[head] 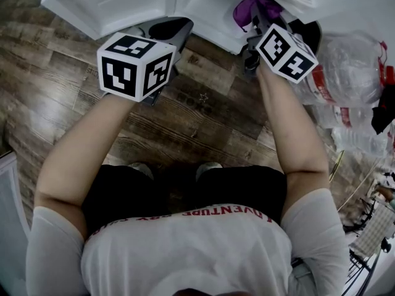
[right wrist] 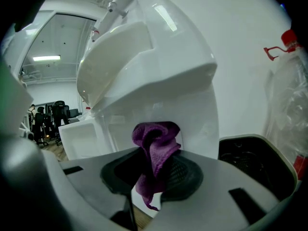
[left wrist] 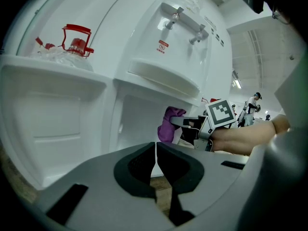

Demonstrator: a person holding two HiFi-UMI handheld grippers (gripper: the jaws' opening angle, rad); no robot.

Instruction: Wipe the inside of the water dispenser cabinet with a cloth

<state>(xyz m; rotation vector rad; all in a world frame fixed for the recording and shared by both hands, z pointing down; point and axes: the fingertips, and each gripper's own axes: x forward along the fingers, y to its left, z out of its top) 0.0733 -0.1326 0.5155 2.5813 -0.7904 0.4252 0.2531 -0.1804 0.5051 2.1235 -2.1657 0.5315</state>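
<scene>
Wood-plank floor [head: 55, 85] underfoot, white water dispenser [left wrist: 166, 42] straight ahead.

Right gripper [right wrist: 151, 172]: fingers pinching a bunched purple cloth [right wrist: 155, 146], bulk of it standing above the pads, a tail hanging below. Held just in front of the open cabinet [left wrist: 139, 124] beneath the drip tray [right wrist: 115, 54]; contact with an inner wall not visible in any view.

Left gripper [left wrist: 156, 163]: fingers pressed together on nothing, held low beside the swung-open cabinet door [left wrist: 48, 119].

Further out: clear plastic water bottles [head: 349, 66] on the floor at the right, 1 more with a red handle [left wrist: 72, 44] showing above the door's top edge.

Likely trouble from here, as a judgement:
- Narrow grip on a loose bunch, so apt to drag out of the fingers if scrubbed hard or snagged on the cabinet lip.
- Easy to lead with bare finger plastic rather than fabric if pushed in at a poor angle, scraping instead of wiping.
- Tight opening; possible knock of the marker cube [head: 287, 53] against the frame above.
- Door unheld; could swing onto the working arm unless steadied with the left gripper.
</scene>
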